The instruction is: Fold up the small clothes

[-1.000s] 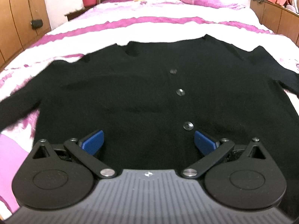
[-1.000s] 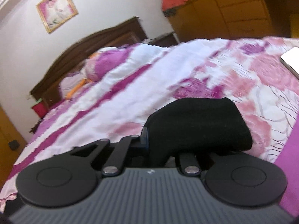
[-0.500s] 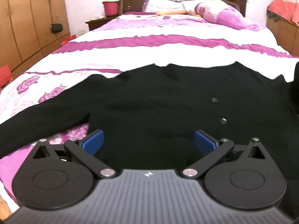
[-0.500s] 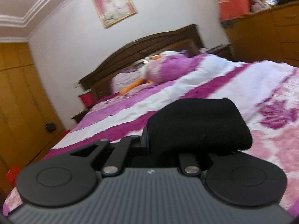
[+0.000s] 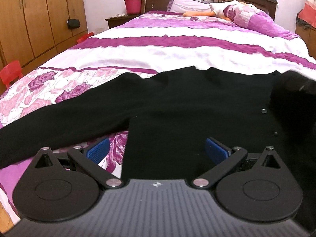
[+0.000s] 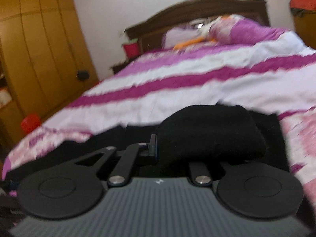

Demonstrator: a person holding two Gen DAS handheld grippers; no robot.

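Left claw (image 5: 157, 151) spread over cardigan (image 5: 177, 108) side edge, right claw (image 6: 189, 152) pinching sleeve (image 6: 209, 132)

Now carried over the black cardigan (image 6: 207, 136) body by the right gripper (image 6: 158, 148), the clamped sleeve; shifted leftward, the left gripper (image 5: 158, 148), straddling the cardigan's side edge.

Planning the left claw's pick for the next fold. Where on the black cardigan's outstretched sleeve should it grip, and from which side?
Probably the outstretched sleeve near its cuff end, at the left edge of the left wrist view. It lies flat and straight on the bedspread, free of the cardigan body, so come from the near edge and pinch its hem. The left claw is open; the right claw already holds the other sleeve.
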